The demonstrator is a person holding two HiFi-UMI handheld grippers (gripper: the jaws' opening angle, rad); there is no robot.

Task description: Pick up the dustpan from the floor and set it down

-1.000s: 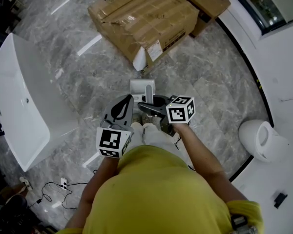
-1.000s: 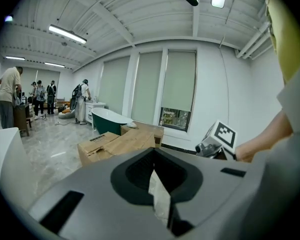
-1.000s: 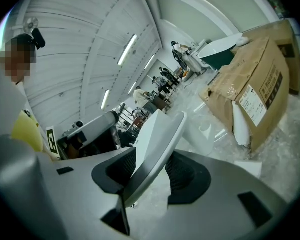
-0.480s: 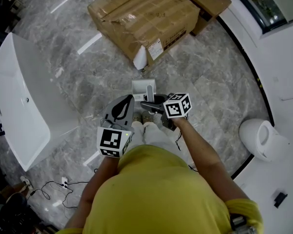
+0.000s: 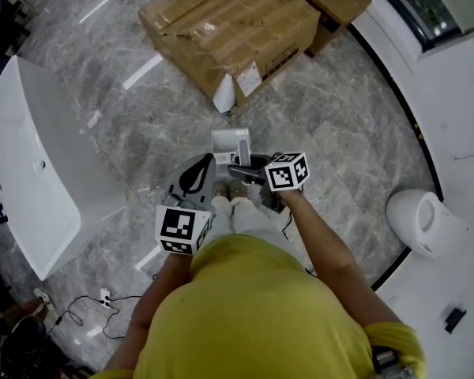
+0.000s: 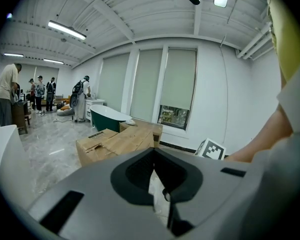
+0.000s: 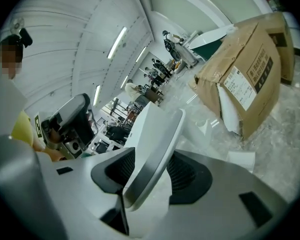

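Here, a grey marble floor (image 5: 142,125) fills the room. The dustpan (image 5: 231,144) runs 12-to-6, pan at 12. The right gripper (image 5: 242,169) pinches its handle, jaws just widening. The left gripper (image 5: 207,159) has its jaws together.

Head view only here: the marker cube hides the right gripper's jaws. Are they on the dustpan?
Observer: Yes. The right gripper view shows the right gripper shut on the dustpan, a pad on each side of its white handle.
Operator: And the left jaws?
Observer: The left gripper has its jaws together, with nothing between them.
Operator: Anyone ahead of us?
Observer: The left gripper view shows people standing far across the room, beyond the cardboard boxes.
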